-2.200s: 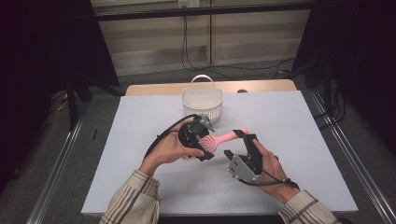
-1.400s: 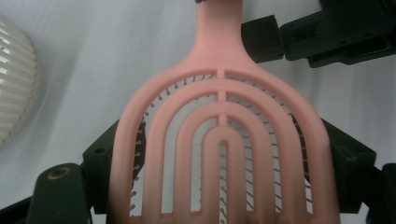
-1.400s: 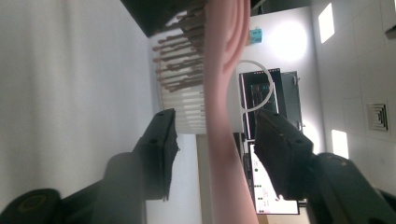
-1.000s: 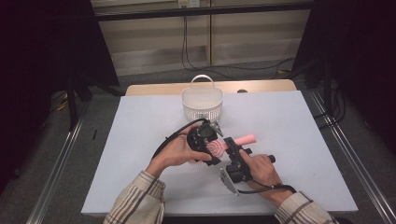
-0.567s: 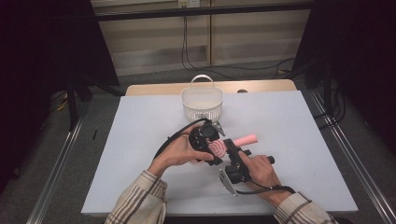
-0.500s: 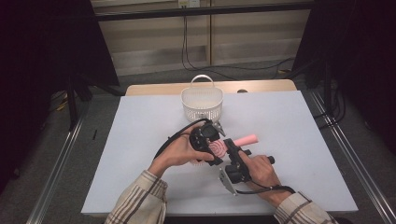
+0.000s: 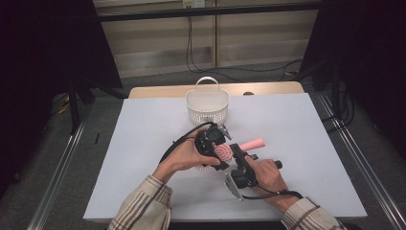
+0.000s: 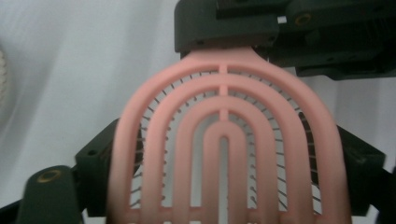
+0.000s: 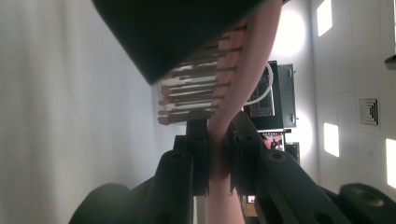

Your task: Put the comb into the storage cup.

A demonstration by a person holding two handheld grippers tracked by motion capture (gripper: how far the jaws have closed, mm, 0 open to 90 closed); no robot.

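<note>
A pink hairbrush hangs just above the white table, gripped at both ends. My left gripper is shut on the round head, one jaw on each side edge. Its jaws have just eased open slightly with the head still between them. The left gripper view looks at the vented back of the hairbrush between the jaws of the left gripper. My right gripper is shut on the narrow neck of the hairbrush, and its jaws have just closed tight. The bristles point left there.
A white plastic basket with a handle stands behind the hands, near the table's far edge. Bare table lies to the left and right of the hands. Dark frame rails run along both sides of the table.
My right gripper came in from the lower right and closed on the brush's neck. The left gripper kept hold of the head, and both hands have held still since.
</note>
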